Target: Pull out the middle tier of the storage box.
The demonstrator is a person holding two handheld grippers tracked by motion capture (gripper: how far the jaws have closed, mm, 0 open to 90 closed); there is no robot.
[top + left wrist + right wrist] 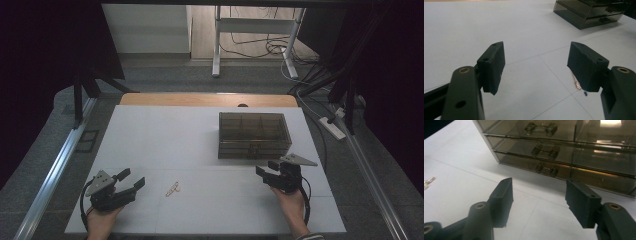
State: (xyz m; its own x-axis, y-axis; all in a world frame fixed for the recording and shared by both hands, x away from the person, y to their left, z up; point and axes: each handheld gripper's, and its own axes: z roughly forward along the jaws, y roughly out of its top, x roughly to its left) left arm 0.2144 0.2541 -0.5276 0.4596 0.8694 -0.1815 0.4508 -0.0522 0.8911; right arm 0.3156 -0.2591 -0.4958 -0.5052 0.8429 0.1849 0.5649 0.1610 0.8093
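Right gripper view: the right tongs (537,195), apart and empty, face the smoky drawer box (564,150) near ahead on the tabletop (165,130), lowest handle (546,170) lying crosswise; the left tongs (131,180), apart and empty, sit farther off by a small clip (173,188)

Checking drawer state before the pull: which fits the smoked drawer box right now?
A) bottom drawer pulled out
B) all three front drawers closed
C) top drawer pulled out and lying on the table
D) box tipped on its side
B: in the right gripper view the drawer box stands upright with three handled drawer fronts flush, and the right gripper is open in front of them, touching nothing.
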